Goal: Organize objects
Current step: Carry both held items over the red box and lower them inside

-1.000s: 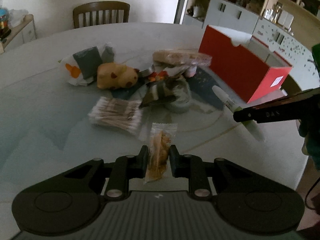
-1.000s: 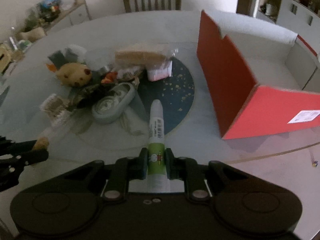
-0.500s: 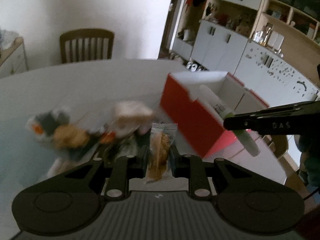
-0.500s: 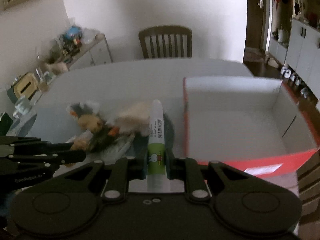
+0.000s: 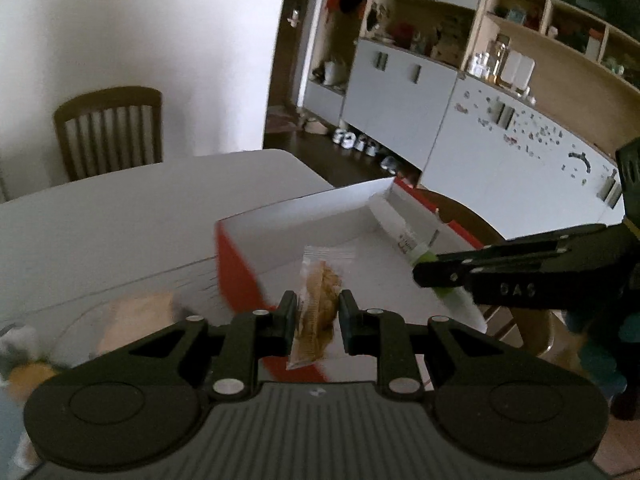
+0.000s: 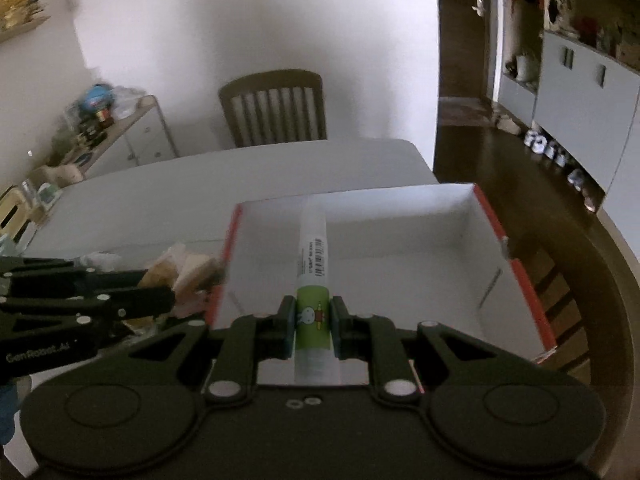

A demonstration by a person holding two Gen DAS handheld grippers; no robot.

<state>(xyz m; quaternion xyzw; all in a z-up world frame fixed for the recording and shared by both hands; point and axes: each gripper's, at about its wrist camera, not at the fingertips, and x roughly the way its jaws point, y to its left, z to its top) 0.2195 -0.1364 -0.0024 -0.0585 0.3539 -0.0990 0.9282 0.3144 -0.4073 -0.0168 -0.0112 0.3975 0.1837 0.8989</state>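
Note:
My left gripper (image 5: 318, 312) is shut on a clear snack packet (image 5: 318, 304) with brown biscuits and holds it above the near left corner of the red box (image 5: 236, 268). My right gripper (image 6: 313, 324) is shut on a white tube with a green label (image 6: 314, 256) and holds it over the white inside of the red box (image 6: 516, 272). The tube also shows in the left wrist view (image 5: 400, 232), with the right gripper's finger (image 5: 500, 268) across the box from the right. The box looks empty inside.
A pile of loose items, with a wrapped bread pack (image 6: 180, 268), lies on the round table (image 5: 100, 220) left of the box. A wooden chair (image 6: 276, 108) stands at the table's far side. Cabinets and shelves (image 5: 440, 100) line the right wall.
Both grippers have lifted from low over the table and moved right, over the open red box, each still holding its item. The item pile has slid out to the left.

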